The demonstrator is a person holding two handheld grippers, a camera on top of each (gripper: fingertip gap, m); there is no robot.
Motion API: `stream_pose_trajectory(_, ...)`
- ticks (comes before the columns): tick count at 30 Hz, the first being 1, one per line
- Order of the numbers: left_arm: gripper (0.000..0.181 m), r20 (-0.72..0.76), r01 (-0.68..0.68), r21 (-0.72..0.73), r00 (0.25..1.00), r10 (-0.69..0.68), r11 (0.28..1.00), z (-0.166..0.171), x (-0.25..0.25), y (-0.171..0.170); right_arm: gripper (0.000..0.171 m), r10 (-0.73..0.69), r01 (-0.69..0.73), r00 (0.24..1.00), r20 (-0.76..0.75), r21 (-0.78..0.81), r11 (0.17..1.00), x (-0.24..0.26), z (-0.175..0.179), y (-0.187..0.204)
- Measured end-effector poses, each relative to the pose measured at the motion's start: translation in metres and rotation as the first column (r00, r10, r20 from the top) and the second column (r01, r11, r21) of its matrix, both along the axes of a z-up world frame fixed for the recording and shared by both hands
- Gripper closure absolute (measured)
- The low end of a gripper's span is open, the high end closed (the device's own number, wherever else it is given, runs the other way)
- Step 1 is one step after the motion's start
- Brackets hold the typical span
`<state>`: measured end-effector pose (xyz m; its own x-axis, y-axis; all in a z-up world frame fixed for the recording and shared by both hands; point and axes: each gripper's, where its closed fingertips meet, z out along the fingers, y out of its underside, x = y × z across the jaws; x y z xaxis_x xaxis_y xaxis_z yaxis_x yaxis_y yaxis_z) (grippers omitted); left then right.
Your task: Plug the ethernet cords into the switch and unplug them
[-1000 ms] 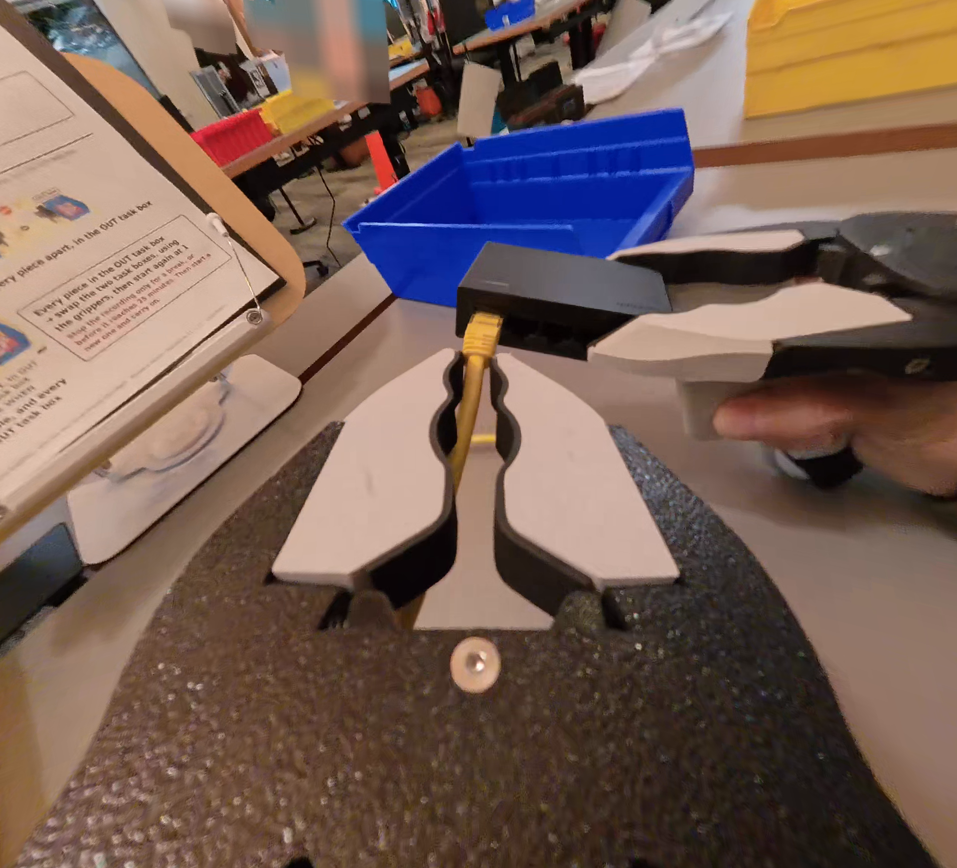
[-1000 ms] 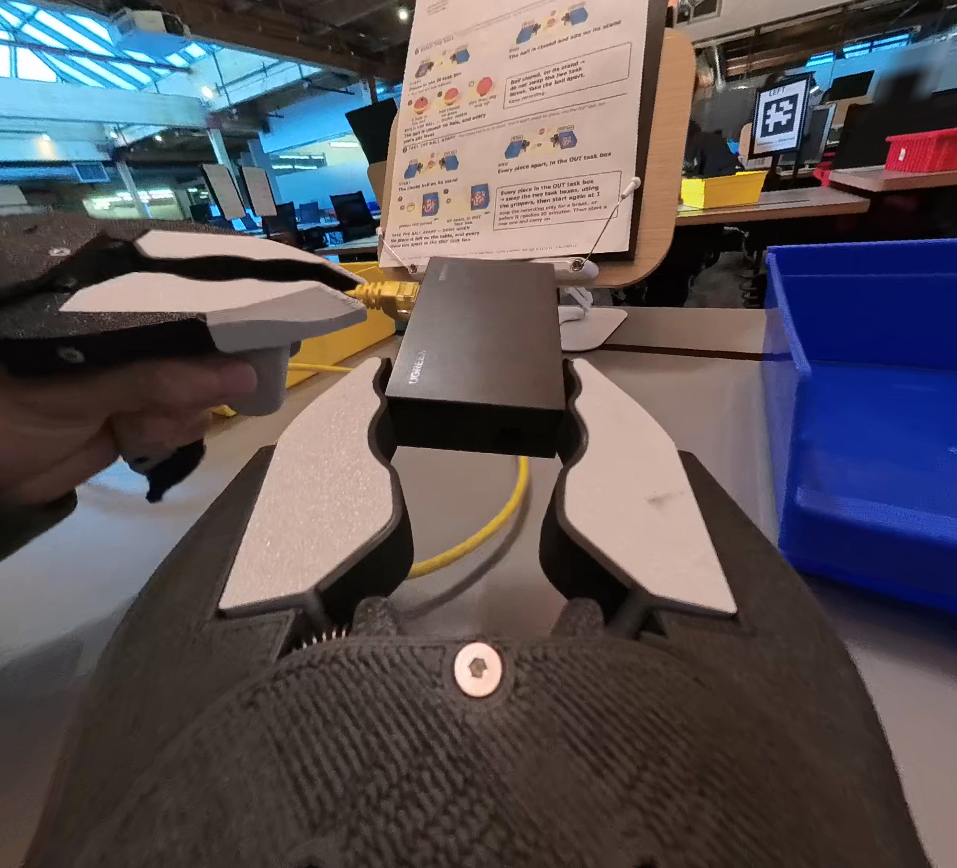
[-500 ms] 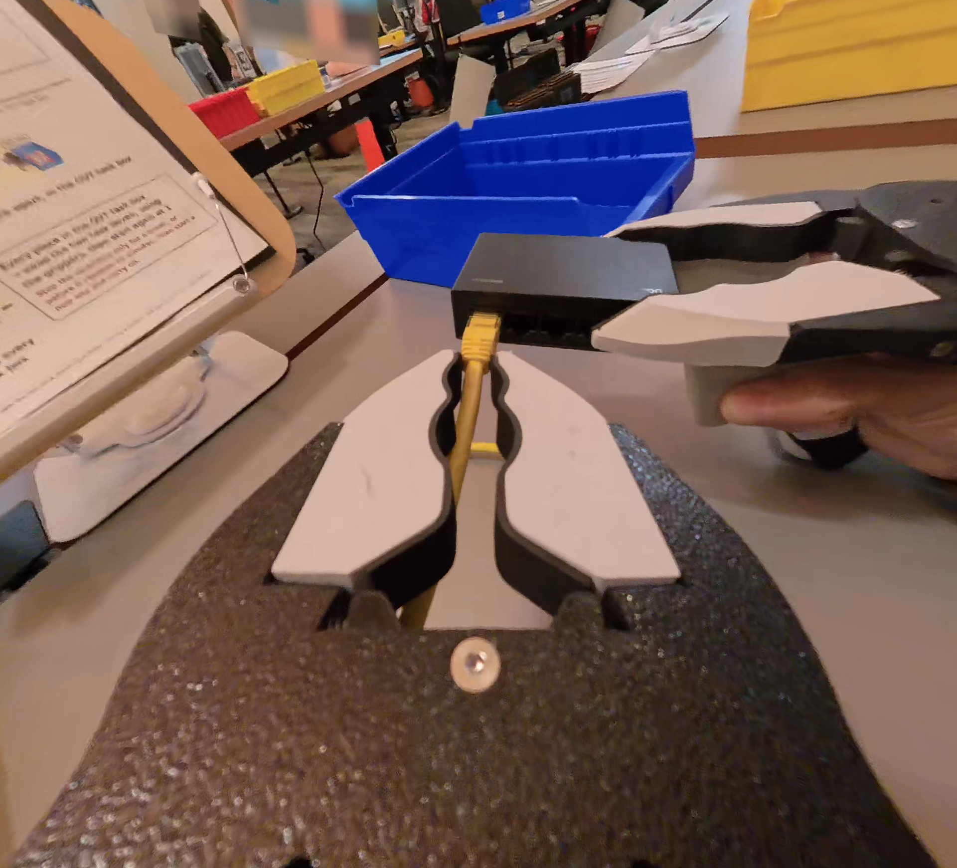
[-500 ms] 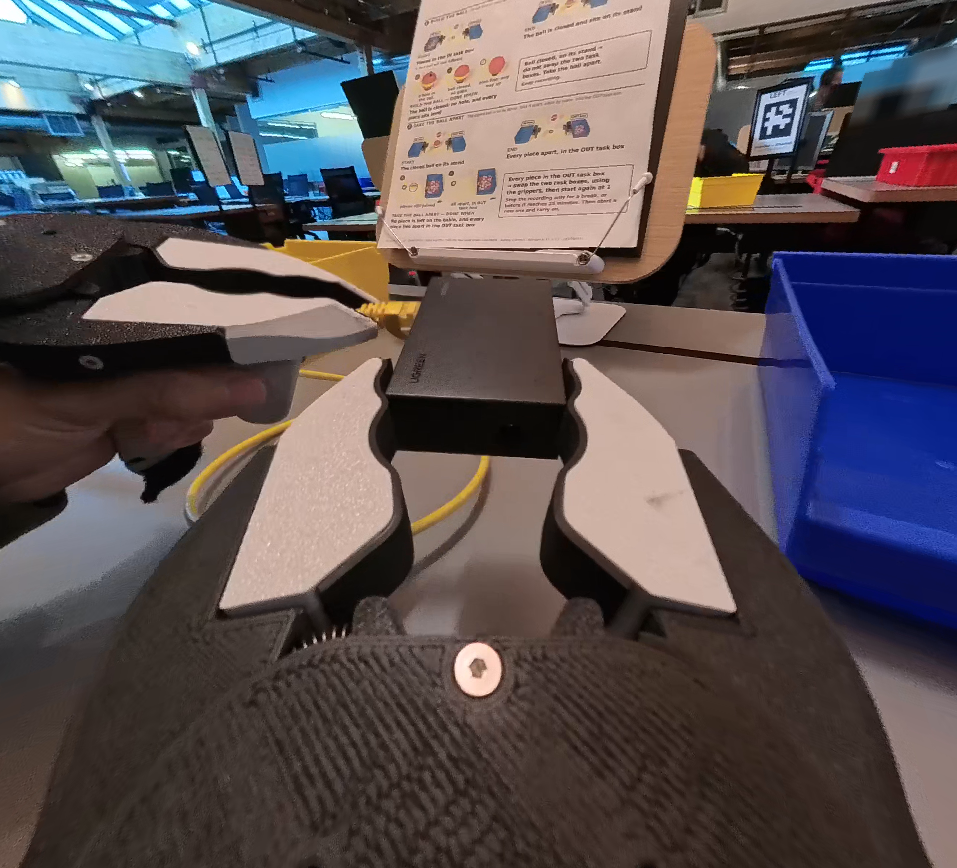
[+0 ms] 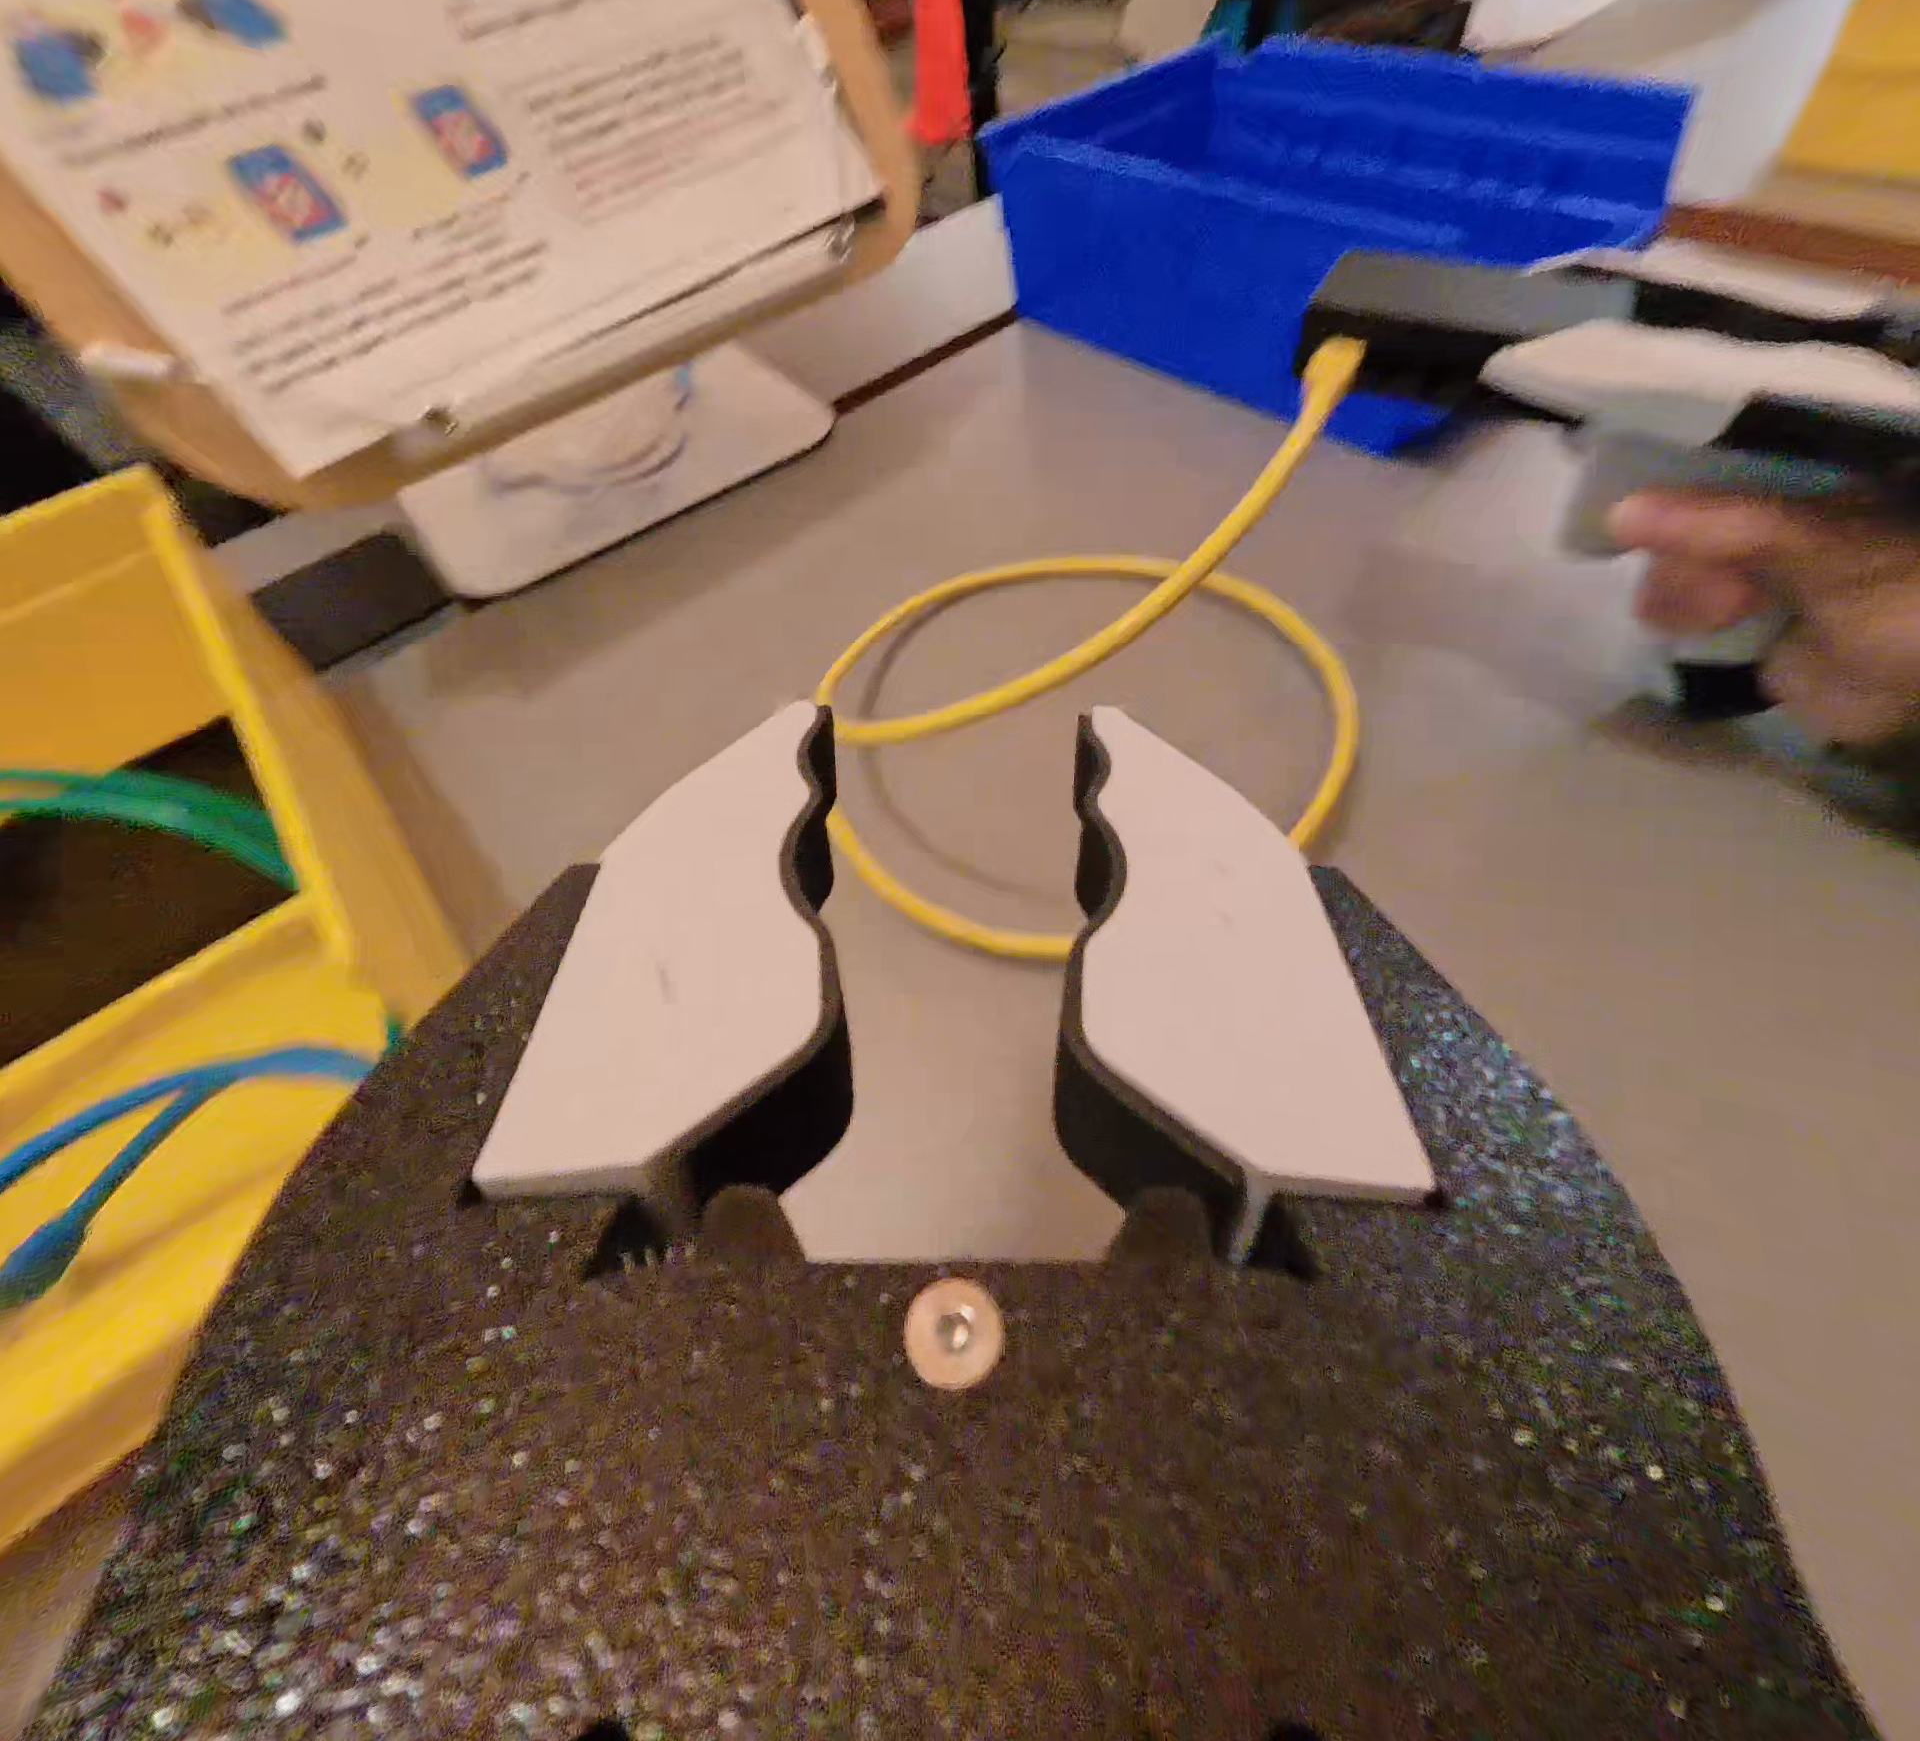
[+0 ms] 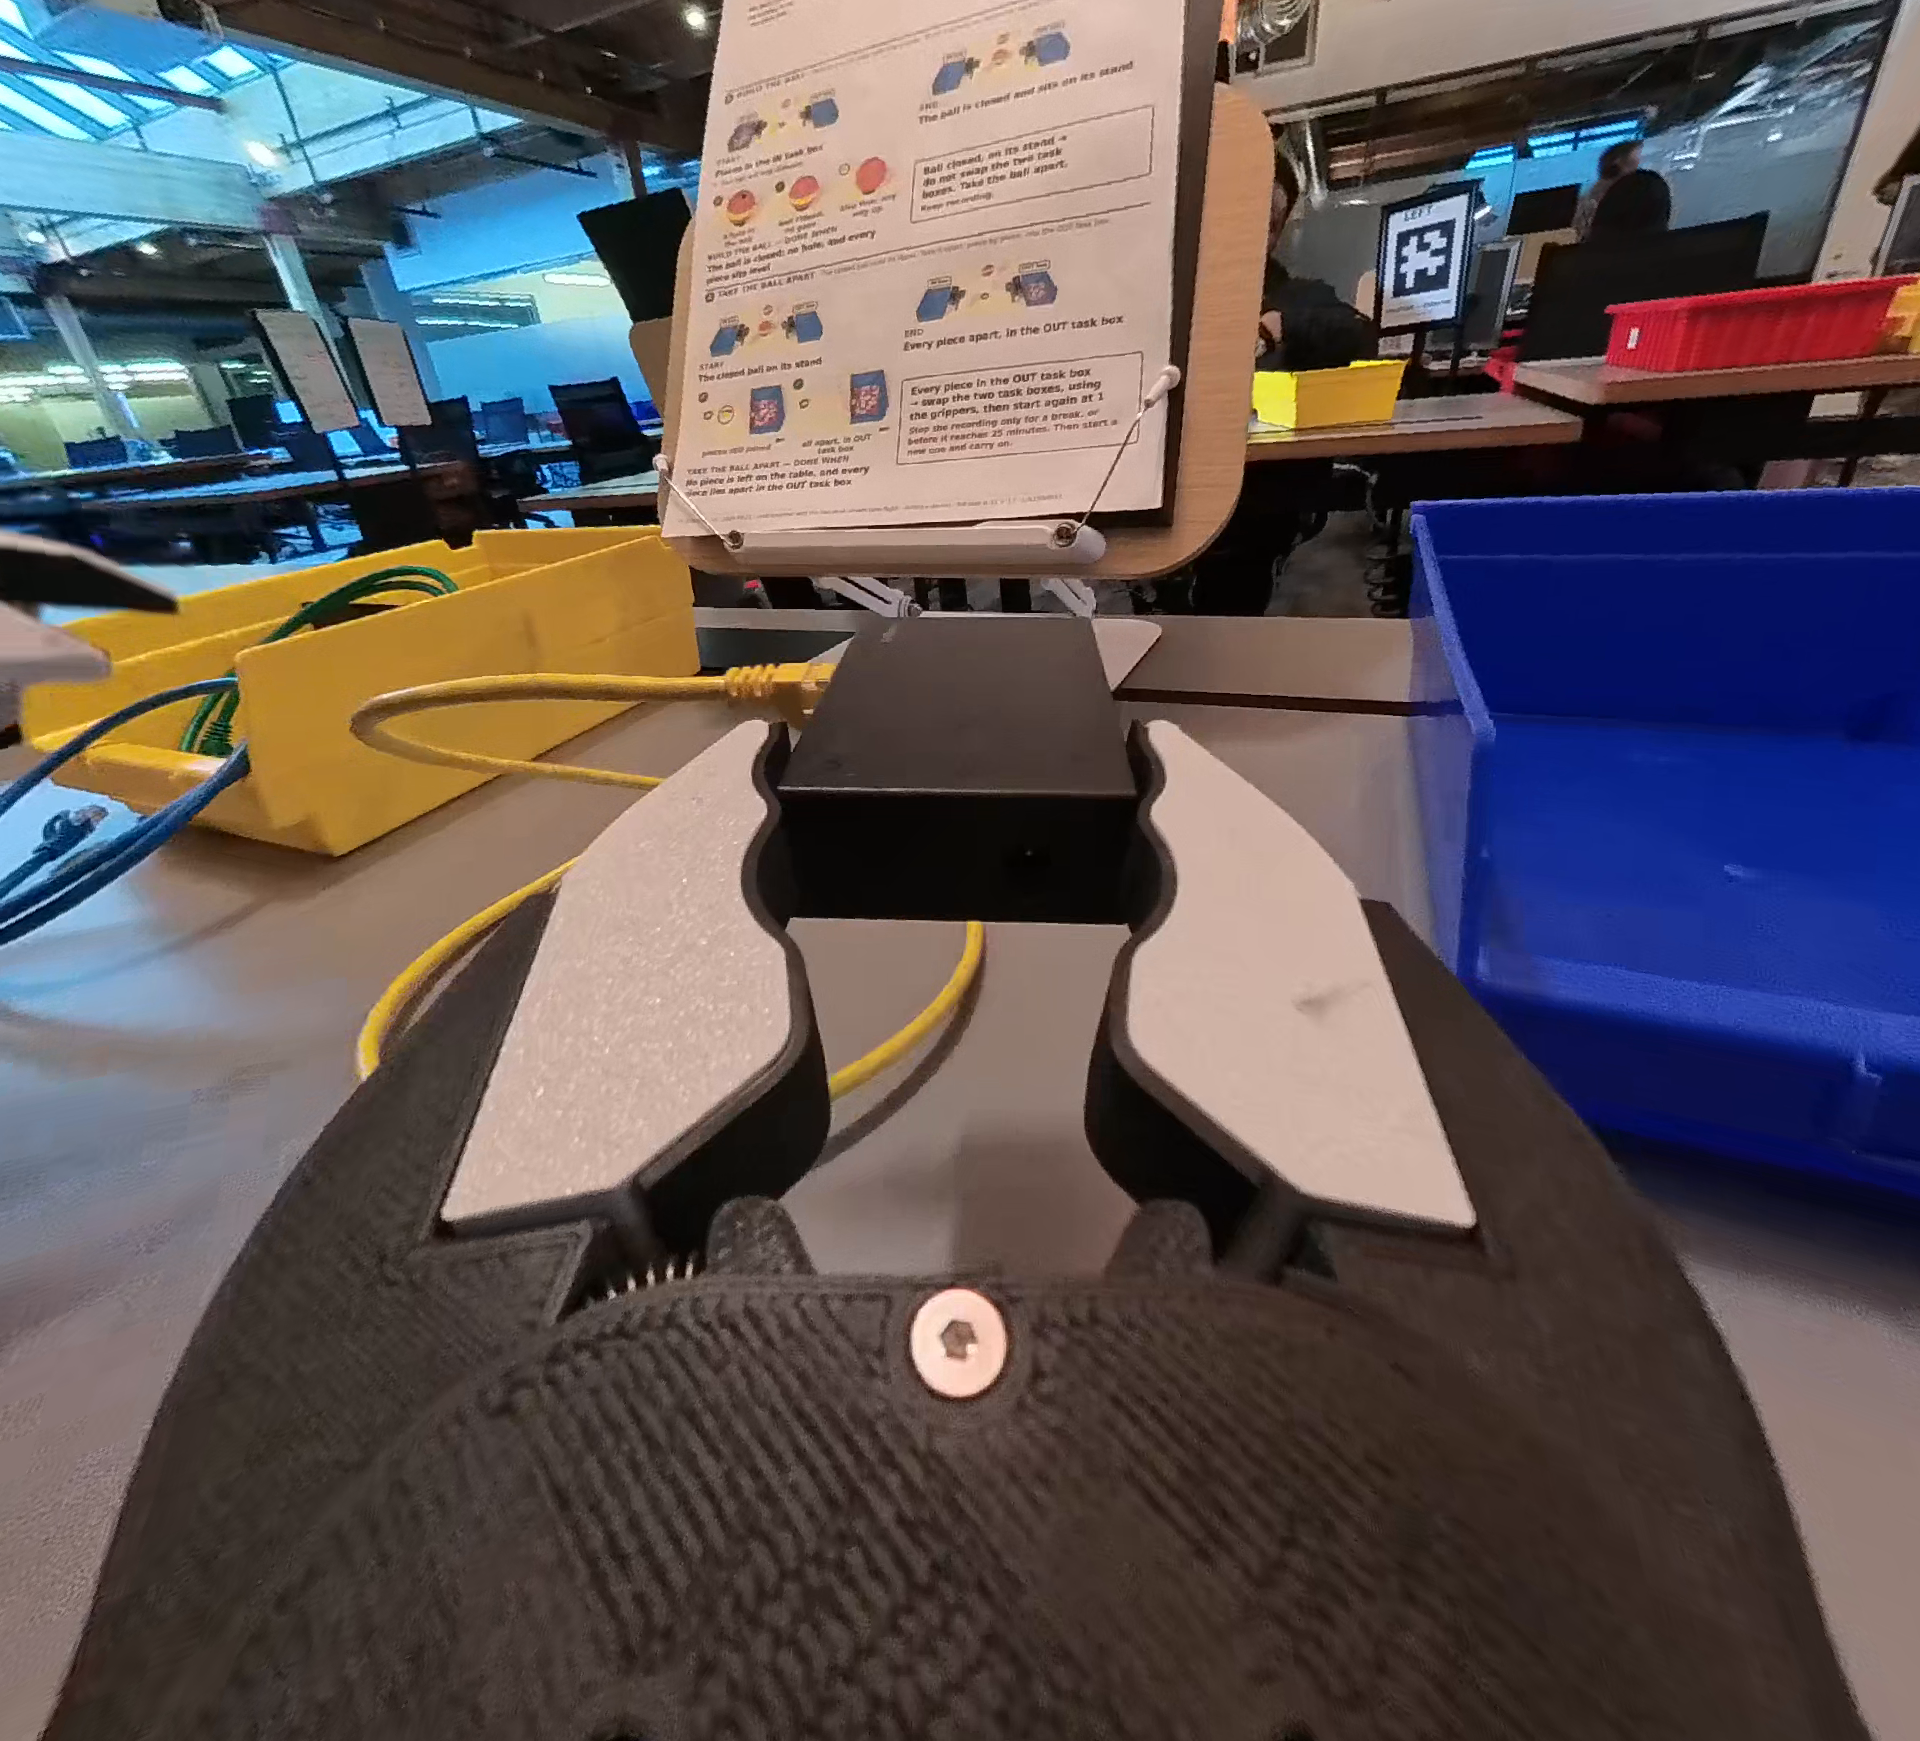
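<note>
**Yellow cord plugged in, switch clamped in the right tongs**

The grey table [image 6: 156, 1099] fills the lower half of both views. A blue bin [image 6: 1683, 818] sits at the right edge of the right wrist view and at upper right in the left wrist view, just behind the switch. A yellow bin [image 6: 416, 683] lies at middle left of the right wrist view, with green cords [image 6: 312, 621] inside it and blue cords [image 6: 114, 818] trailing out over its lip onto the table. A stand with a printed sheet [image 6: 956, 216] rises at top centre, behind the switch.

The right gripper [image 6: 961, 844] is closed on the black switch [image 6: 956, 756], its fingers pressed against the two sides near the rear end, at the centre of the frame. The left gripper [image 5: 951, 756] stands well open with nothing between its fingers, low in the middle of its own view.

The yellow cord [image 5: 1143, 642] is plugged into the switch's left side and curls in a loop on the table, part of the loop passing under the open left fingers.
</note>
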<state>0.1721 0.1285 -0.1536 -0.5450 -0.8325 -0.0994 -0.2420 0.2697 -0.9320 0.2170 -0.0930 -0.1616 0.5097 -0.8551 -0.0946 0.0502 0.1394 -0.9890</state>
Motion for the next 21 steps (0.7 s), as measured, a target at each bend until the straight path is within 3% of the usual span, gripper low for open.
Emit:
stream_pose_trajectory(4,0.132,-0.179,-0.202,0.228,0.953,0.245,0.953,-0.059,-0.006,0.083,0.109,0.025,-0.025,1.000,0.008,-0.043,0.999,-0.002,-0.001,0.007)
stream_pose_trajectory(8,0.133,-0.287,-0.292,0.280,0.884,0.370,0.915,-0.100,-0.005,0.121,0.109,0.026,-0.025,1.000,0.015,-0.068,0.997,-0.003,-0.002,0.010)
stream_pose_trajectory(11,0.163,-0.259,-0.348,0.304,0.866,0.429,0.887,-0.106,0.003,0.135,0.109,0.027,-0.025,0.999,0.018,-0.072,0.997,-0.003,-0.002,0.011)
stream_pose_trajectory(14,0.175,-0.163,-0.398,0.297,0.875,0.457,0.868,-0.083,0.004,0.140,0.110,0.028,-0.027,0.999,0.024,-0.060,0.998,-0.004,-0.001,0.010)
stream_pose_trajectory(17,0.176,0.069,-0.466,0.281,0.882,0.467,0.839,-0.026,-0.001,0.141,0.109,0.026,-0.025,0.999,0.022,-0.039,0.999,-0.004,0.000,0.007)
stream_pose_trajectory(19,0.176,0.209,-0.387,0.258,0.917,0.339,0.885,0.012,-0.011,0.116,0.109,0.025,-0.025,1.000,0.018,-0.022,0.999,-0.003,0.000,0.005)
stream_pose_trajectory(21,0.176,0.276,-0.214,0.298,0.952,0.130,0.930,0.030,-0.031,0.079,0.109,0.019,-0.019,1.000,0.017,0.001,1.000,-0.002,0.002,0.001)
